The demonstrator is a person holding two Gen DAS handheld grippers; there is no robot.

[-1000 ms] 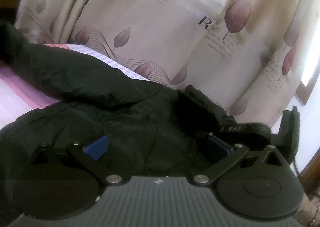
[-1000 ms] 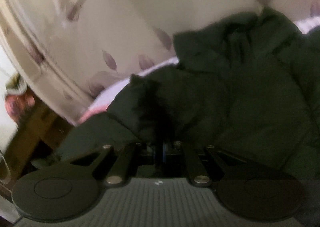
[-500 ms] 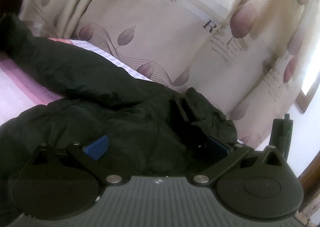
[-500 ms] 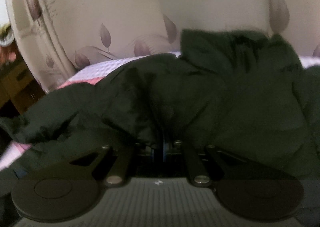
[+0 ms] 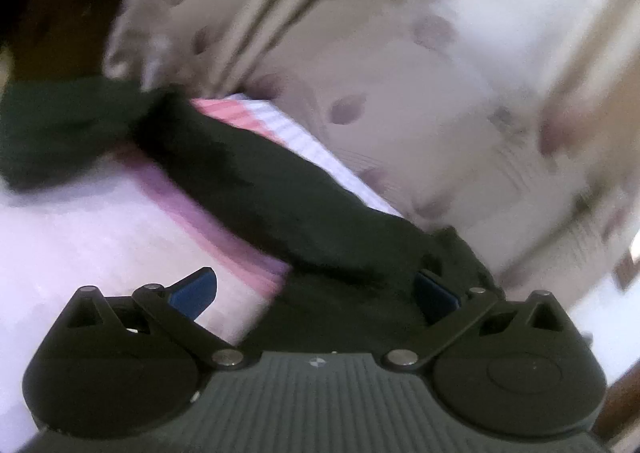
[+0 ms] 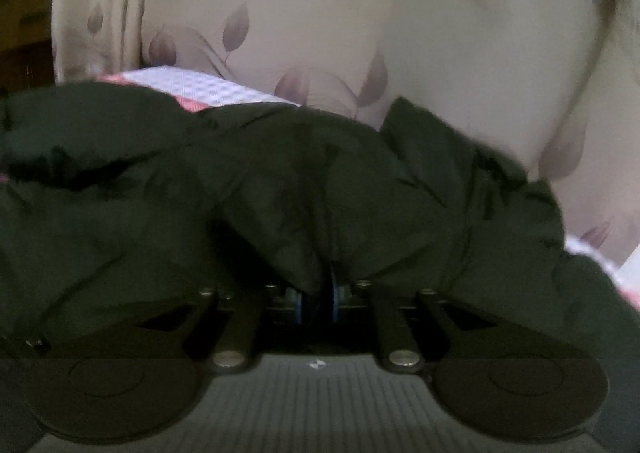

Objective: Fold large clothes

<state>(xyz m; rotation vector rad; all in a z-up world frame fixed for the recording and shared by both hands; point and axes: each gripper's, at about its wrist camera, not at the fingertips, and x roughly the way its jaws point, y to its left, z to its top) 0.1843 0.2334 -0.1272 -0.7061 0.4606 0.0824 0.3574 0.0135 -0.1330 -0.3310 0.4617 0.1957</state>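
Leaf-print curtain (image 6: 320, 13) behind a pink striped bed (image 5: 100, 221). Dark coat (image 6: 280, 181) sprawls on the bed, bunched, no tidy fold evident. Right hand-held gripper (image 6: 318, 295) pinches coat fabric; left hand-held gripper (image 5: 314, 289) gapes wide. Folding looks early.

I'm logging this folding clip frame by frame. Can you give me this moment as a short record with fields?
garment: dark jacket, bunched on the bed
surface: pink and white striped bedding
backdrop: beige leaf-print curtain
left hand-held gripper: open, fingers wide apart, jacket fabric lying between them
right hand-held gripper: shut on a fold of the jacket
image quality: left wrist view heavily blurred
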